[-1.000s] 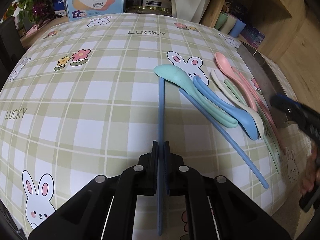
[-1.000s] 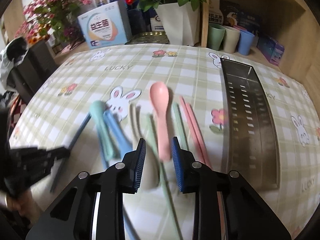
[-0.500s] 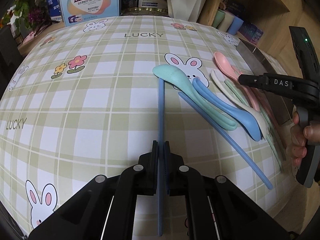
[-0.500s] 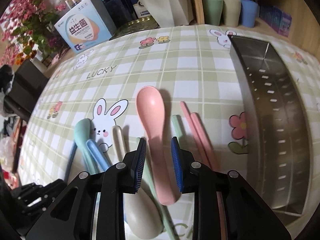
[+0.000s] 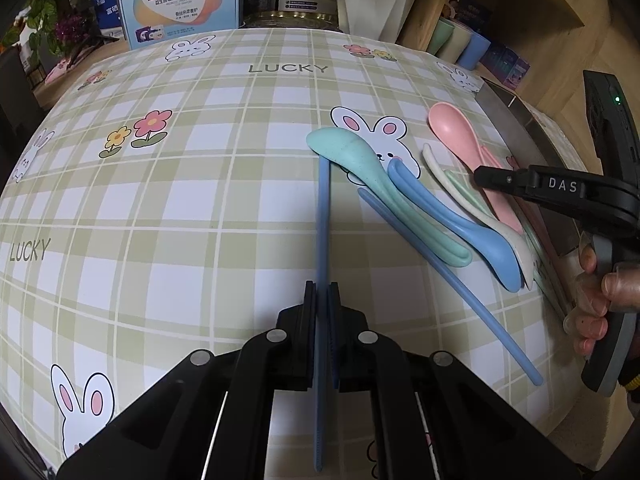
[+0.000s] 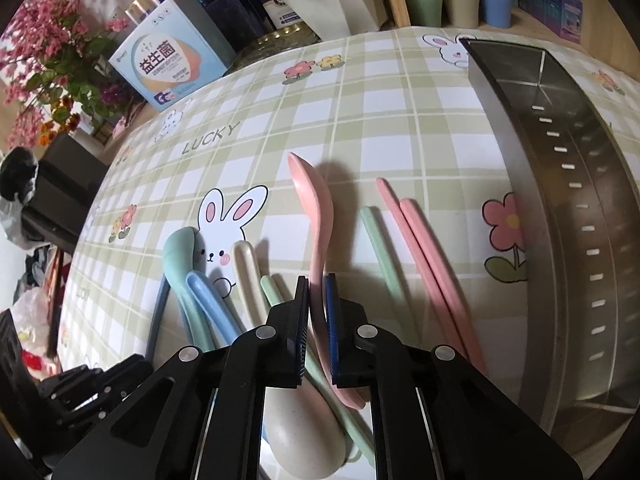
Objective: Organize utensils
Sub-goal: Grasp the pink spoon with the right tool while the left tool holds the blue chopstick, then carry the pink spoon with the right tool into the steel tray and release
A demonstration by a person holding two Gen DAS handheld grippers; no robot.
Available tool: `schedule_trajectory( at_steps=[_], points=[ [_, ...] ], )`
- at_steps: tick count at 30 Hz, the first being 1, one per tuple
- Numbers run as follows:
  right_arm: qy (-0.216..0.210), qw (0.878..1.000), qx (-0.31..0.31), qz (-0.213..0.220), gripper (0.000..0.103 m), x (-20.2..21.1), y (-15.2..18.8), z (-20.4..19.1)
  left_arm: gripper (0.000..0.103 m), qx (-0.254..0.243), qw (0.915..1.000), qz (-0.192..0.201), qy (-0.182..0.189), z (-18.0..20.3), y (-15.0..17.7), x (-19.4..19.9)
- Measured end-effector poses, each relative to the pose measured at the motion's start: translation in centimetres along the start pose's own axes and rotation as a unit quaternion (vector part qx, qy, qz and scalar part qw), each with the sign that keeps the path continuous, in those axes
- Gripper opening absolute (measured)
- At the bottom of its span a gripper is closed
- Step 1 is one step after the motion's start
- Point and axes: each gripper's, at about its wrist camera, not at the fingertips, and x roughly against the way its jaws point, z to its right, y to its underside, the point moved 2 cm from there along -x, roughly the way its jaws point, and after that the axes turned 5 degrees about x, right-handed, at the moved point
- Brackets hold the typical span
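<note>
**Utensils on the checked worktop: holdings at this moment**

Left hand-held gripper (image 5: 321, 294): I had its jaws pinched on one blue chopstick (image 5: 322, 216), which ran straight ahead from the pads, its far tip touching the bowl of the mint-green spoon (image 5: 352, 152).

Right hand-held gripper (image 6: 318, 300): its jaws had just been closing, and I saw them clamped on the handle of the pink spoon (image 6: 316, 208), which stood on edge with its bowl pointing away from me.

Loose items on the worktop (image 5: 160, 208), laid side by side:
- second blue chopstick (image 5: 448, 284), slanting under the mint-green spoon's handle;
- blue spoon (image 5: 460, 224), just beside the mint-green one;
- cream spoon (image 6: 248, 276), bowl toward me, below the right gripper;
- green chopsticks (image 6: 380, 248), either side of the pink spoon;
- pink chopstick pair (image 6: 424, 256), touching each other, between the green chopstick and the tray.

Steel perforated tray (image 6: 520, 168): along the right edge of the worktop, nothing seen inside it.

Person's hand (image 5: 592, 296): fingers wrapped around the right gripper's grip, seen from the left wrist view.
</note>
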Motion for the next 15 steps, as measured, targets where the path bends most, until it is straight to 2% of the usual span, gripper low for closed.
schedule_trajectory(
  at_steps=[12,15],
  points=[
    [-0.030,0.998,-0.034,0.048,0.007,3.5,1.4,-0.1,0.007,-0.036,0.9987,0.004,-0.036,1.2,0.1,-0.2],
    [-0.037,0.997,-0.032,0.051,0.007,4.2,2.0,-0.4,0.005,-0.027,0.9994,0.000,-0.022,0.8,-0.1,0.0]
  ],
)
